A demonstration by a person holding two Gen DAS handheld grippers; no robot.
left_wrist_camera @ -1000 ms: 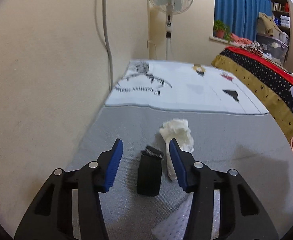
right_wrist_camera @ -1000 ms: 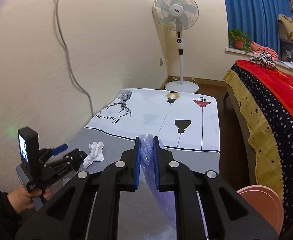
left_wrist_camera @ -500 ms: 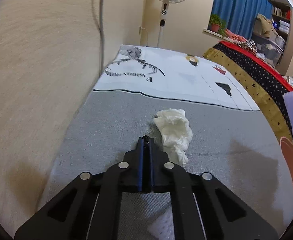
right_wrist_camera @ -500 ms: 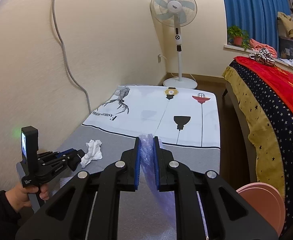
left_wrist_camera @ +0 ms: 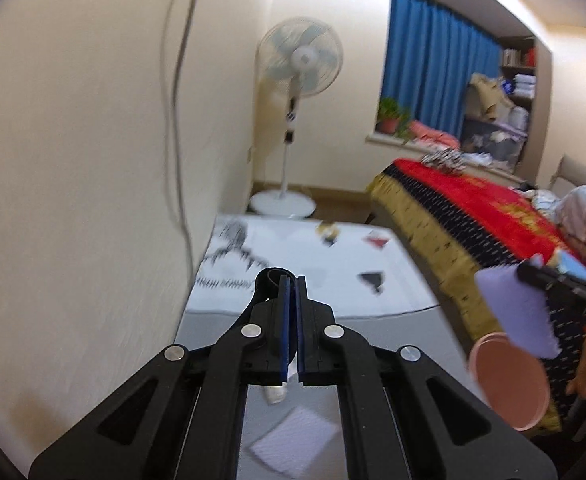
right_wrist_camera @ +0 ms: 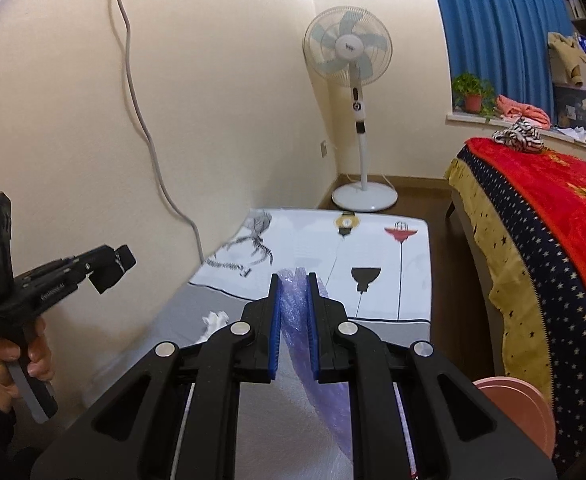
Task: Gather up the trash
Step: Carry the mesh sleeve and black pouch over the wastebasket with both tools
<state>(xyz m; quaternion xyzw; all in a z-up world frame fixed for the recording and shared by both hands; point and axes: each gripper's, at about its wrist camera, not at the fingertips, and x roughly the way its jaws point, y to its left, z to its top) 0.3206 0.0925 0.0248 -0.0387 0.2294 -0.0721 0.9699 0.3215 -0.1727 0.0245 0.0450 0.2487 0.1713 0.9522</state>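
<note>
The left claw (left_wrist_camera: pixel 292 280) is pressed together on a small black wrapper (left_wrist_camera: pixel 268 279), whose curled end sticks out at the tip, and it is held up in the air above the grey mat (left_wrist_camera: pixel 393 332) on the floor. The left hand (right_wrist_camera: pixel 17 354) grips the handle low at the left of the right camera's view, close to the cream wall (right_wrist_camera: pixel 61 140).

The right claw (right_wrist_camera: pixel 293 280) pinches a fold of purple bubble-wrap bag (right_wrist_camera: pixel 325 396), which hangs down below the pads.

A crumpled white tissue (right_wrist_camera: pixel 213 320) lies on the grey mat near the wall side, and a flat white napkin (left_wrist_camera: pixel 293 444) lies on the mat just under the left claw. Beyond the grey mat's far edge lies a white printed mat (right_wrist_camera: pixel 333 240), its long side running along the wall.

The open lane is narrow: wall on one side, the bed (right_wrist_camera: pixel 533 220) with its red and starred blanket on the other, and a strip of dark wood floor (right_wrist_camera: pixel 445 280) between mat edge and bed. A pink round bin (right_wrist_camera: pixel 521 404) sits at the bed's near corner. A standing fan (right_wrist_camera: pixel 357 120) closes off the far corner, and a grey cable (right_wrist_camera: pixel 141 120) hangs down the wall from a socket.
</note>
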